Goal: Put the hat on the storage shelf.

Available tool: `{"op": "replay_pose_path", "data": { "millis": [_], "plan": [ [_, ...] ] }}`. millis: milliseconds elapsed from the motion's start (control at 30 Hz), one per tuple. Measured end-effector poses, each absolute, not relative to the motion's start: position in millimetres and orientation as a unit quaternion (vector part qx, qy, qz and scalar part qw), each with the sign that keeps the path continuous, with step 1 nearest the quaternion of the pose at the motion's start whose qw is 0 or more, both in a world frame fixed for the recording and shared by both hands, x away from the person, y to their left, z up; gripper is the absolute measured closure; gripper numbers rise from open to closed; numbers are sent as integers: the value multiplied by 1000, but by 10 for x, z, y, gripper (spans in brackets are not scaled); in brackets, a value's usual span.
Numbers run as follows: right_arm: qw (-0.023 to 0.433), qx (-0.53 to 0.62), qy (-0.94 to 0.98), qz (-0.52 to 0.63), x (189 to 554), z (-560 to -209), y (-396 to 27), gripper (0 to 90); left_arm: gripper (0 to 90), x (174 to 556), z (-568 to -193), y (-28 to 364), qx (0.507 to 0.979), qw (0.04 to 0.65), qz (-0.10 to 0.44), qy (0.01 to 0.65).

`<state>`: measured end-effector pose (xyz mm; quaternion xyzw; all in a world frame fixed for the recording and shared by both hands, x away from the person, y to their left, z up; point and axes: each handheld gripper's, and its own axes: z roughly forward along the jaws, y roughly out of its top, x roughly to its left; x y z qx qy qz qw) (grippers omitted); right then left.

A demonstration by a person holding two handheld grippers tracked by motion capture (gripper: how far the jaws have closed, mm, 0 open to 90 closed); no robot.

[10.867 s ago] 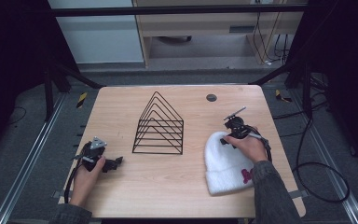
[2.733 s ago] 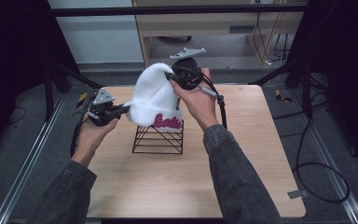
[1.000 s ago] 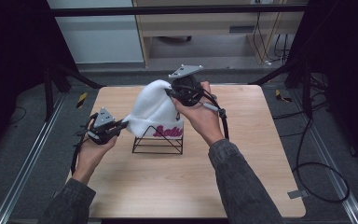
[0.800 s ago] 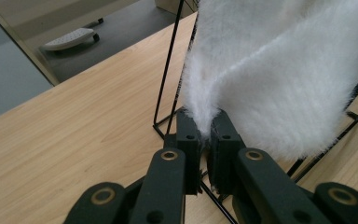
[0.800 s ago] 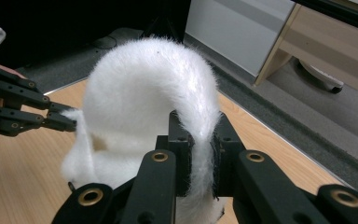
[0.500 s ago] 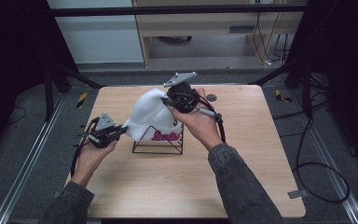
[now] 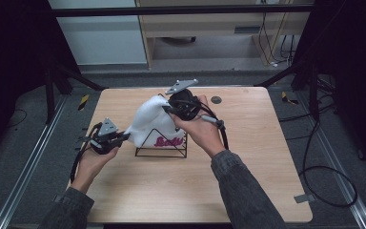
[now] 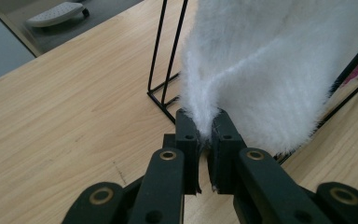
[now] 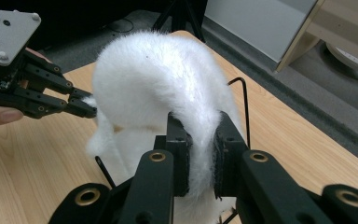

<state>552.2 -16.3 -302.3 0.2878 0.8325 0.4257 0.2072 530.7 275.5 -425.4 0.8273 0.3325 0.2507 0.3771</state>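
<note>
A white fluffy hat [image 7: 148,119] with pink lettering is draped over a black wire triangular rack [image 7: 164,146] in the middle of the table. My left gripper [image 7: 122,138] is shut on the hat's lower left edge, and its own view has the fur [image 8: 261,70] pinched between its jaws with the rack wires [image 8: 165,60] behind. My right gripper [image 7: 167,109] is shut on the hat's top right. In the right gripper view the fur [image 9: 158,79] bulges between the jaws, and the left gripper [image 9: 86,108] holds the far side.
A light wooden table [image 7: 257,157] carries the rack. A small dark round object [image 7: 216,100] lies near the far edge. Cables [image 7: 324,181] trail over the floor at the right, and a shelf unit [image 7: 209,28] stands beyond the table.
Both hands have lowered the hat onto the rack. The left gripper has sunk toward the table at the rack's left, and the right gripper has come down and nearer.
</note>
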Motion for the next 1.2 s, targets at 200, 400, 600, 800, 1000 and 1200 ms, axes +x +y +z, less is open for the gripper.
{"op": "replay_pose_path", "data": {
  "millis": [200,400,600,800,1000,1200],
  "plan": [
    [202,287,834,425,5523,-3063,-128,722,797,5288,-4300,2778,828,373,245,338],
    [202,289,830,433,5494,-3028,-141,569,601,5263,-4264,2813,814,379,258,357],
    [205,287,828,436,5448,-3022,-184,515,586,5216,-4217,2830,812,387,259,352],
    [201,294,828,433,5450,-3045,-216,481,578,5193,-4217,2810,813,389,260,346],
    [189,292,840,417,5489,-3131,-148,497,575,5203,-4230,2804,812,392,257,347],
    [177,293,848,404,5536,-3244,-60,487,583,5195,-4226,2797,814,396,252,343]
  ]
}}
